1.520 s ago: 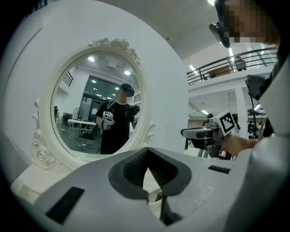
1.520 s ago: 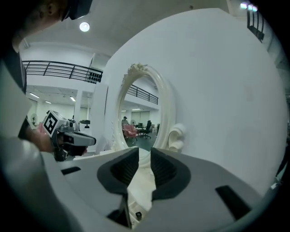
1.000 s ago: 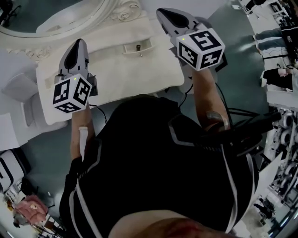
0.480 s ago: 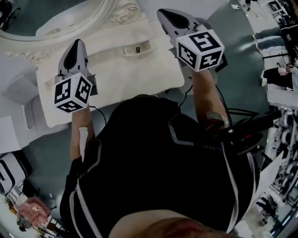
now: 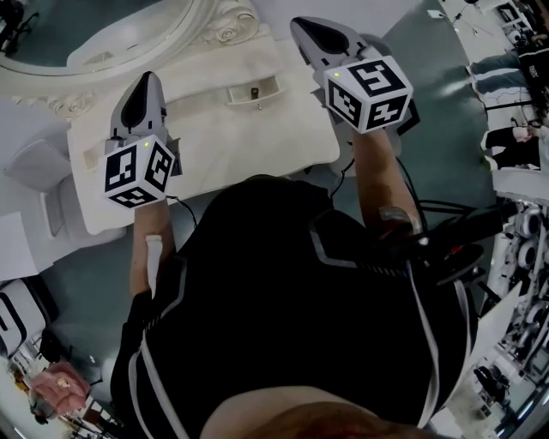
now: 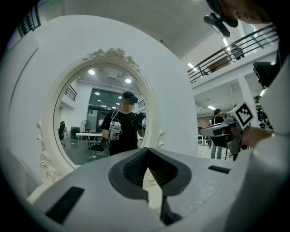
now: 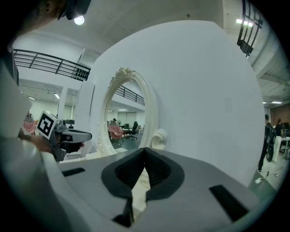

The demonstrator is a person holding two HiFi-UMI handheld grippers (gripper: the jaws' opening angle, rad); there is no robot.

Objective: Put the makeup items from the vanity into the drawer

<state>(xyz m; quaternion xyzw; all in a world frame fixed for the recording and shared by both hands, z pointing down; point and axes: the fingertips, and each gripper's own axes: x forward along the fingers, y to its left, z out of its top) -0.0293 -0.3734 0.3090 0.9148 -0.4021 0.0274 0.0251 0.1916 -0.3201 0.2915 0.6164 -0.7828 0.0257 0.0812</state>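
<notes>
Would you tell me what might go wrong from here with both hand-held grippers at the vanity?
1. The left hand-held gripper and right hand-held gripper are shut and empty, and the drawer looks closed; shut jaws may slip off its small knob.
2. The mirror stands close ahead; a forward reach might strike its frame.

a: what sort of place is this?
b: probably a lab or workshop hall, not a home. mezzanine railing [image 6: 235,50] overhead, a bare ceiling light [image 7: 79,20], office chairs [image 7: 133,128] reflected in the mirror [image 7: 124,113], equipment racks [image 5: 525,257] past the vanity [image 5: 223,146]'s right edge.
</notes>
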